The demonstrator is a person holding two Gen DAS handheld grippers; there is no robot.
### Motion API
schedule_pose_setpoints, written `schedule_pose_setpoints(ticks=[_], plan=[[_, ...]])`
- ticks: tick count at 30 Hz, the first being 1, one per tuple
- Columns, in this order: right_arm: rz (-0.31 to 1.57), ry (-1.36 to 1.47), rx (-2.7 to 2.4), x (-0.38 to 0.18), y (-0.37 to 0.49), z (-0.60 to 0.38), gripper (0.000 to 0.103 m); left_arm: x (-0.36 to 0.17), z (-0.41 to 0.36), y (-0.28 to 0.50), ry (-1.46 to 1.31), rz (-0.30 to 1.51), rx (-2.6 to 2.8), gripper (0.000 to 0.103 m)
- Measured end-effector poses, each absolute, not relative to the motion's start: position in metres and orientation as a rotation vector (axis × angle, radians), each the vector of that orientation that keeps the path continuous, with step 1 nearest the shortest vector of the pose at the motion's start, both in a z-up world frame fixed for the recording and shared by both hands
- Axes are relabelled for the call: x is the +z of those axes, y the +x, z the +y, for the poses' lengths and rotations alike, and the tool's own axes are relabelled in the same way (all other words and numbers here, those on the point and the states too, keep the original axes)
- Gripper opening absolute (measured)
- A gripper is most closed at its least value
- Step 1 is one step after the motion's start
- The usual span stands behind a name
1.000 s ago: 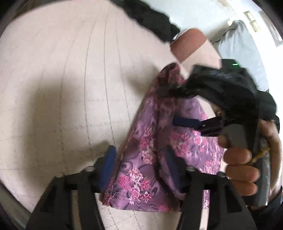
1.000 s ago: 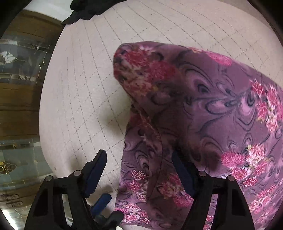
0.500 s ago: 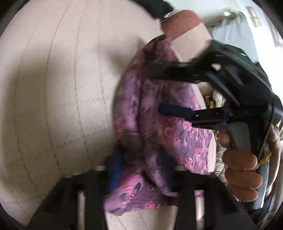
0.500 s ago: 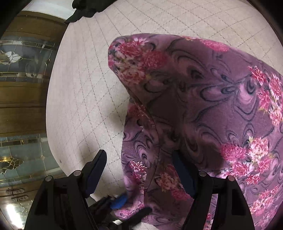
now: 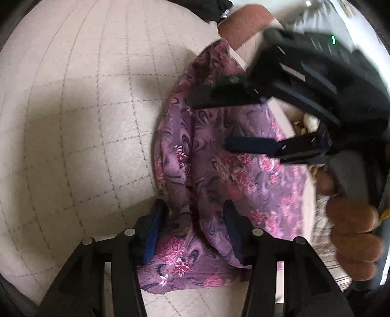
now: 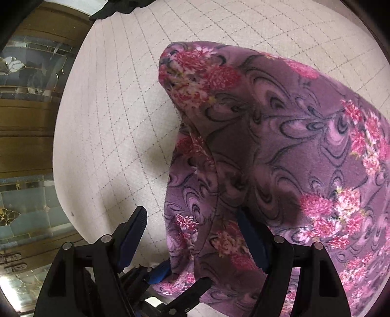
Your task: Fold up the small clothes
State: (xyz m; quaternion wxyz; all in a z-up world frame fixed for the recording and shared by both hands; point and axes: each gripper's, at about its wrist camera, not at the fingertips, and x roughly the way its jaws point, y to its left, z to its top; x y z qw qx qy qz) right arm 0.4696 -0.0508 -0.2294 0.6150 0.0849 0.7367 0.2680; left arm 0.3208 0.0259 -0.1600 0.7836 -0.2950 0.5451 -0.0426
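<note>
The purple floral garment point(image 5: 219, 170) lies bunched on the cream quilted surface point(image 5: 73, 122), a fold of it rising between the blue pads of the left gripper point(image 5: 192, 231), whose jaws have just been opening and do not visibly clamp the cloth. The right gripper point(image 6: 192, 234) stands wide, the garment draped between its fingers and over the right one.

A cream quilted surface with a stitched grid of grey lines point(image 6: 117, 117) fills most of both views, daylit with soft shadows. To its left stands a brown wooden cabinet with leaded glass panes point(image 6: 26, 102). At the far edge lies dark black fabric point(image 5: 204, 7).
</note>
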Motion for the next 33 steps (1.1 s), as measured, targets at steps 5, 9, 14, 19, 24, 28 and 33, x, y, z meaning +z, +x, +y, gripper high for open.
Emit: schedule_pose_setpoints(ticks=[5, 9, 14, 19, 24, 28, 33], plan=[[1.702, 0.159, 0.596, -0.228, 0.468, -0.042, 0.081, -0.170, 0.028, 0.323, -0.645, 1.177, -0.079, 0.010], [1.717, 0.146, 0.580, -0.230, 0.469, -0.027, 0.081, -0.149, 0.012, 0.319, -0.549, 1.096, -0.108, 0.007], [1.703, 0.081, 0.539, -0.230, 0.472, -0.009, 0.078, -0.123, -0.001, 0.314, -0.478, 0.994, -0.143, 0.007], [1.666, -0.089, 0.493, -0.230, 0.463, 0.004, 0.020, -0.130, 0.002, 0.320, -0.507, 1.029, -0.129, 0.007], [1.584, 0.064, 0.547, -0.209, 0.457, -0.021, 0.013, -0.106, -0.011, 0.308, -0.426, 0.969, -0.147, 0.007], [1.427, 0.282, 0.630, -0.173, 0.433, -0.070, 0.013, -0.077, -0.019, 0.281, -0.344, 0.895, -0.192, 0.007], [1.202, 0.631, 0.733, -0.137, 0.403, -0.171, 0.013, -0.028, -0.070, 0.270, -0.259, 0.830, -0.265, 0.007]])
